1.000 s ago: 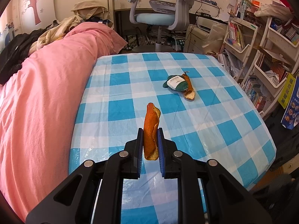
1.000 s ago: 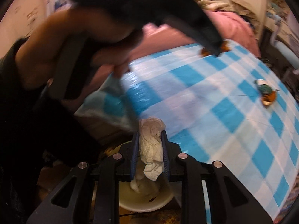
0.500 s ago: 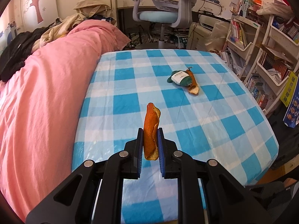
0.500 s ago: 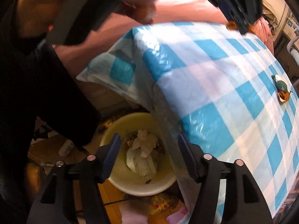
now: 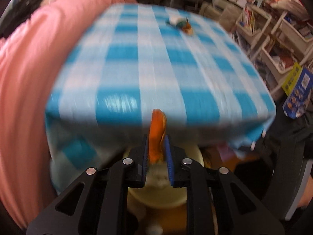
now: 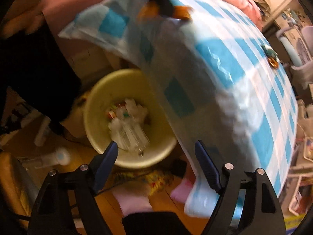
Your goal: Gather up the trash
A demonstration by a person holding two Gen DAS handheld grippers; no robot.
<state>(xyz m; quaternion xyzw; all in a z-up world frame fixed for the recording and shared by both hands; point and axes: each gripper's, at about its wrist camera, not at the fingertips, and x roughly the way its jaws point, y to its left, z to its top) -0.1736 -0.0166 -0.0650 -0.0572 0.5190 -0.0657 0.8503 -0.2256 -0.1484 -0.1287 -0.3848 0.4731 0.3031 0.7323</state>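
Left tongs [image 5: 156, 152] carried pinched peel [image 5: 156, 135] past table edge — right tongs [image 6: 156, 166], spread, show binned trash [image 6: 127, 125].

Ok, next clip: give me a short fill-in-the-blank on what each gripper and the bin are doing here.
1. The left gripper is shut on a piece of orange ____.
2. The right gripper's jaws are ____ and hold nothing.
3. The yellow trash bin stands on the floor beside the table with the ____ checked tablecloth.
4. The crumpled white tissue lies ____ the bin.

Missing words: peel; open; blue-and-white; inside
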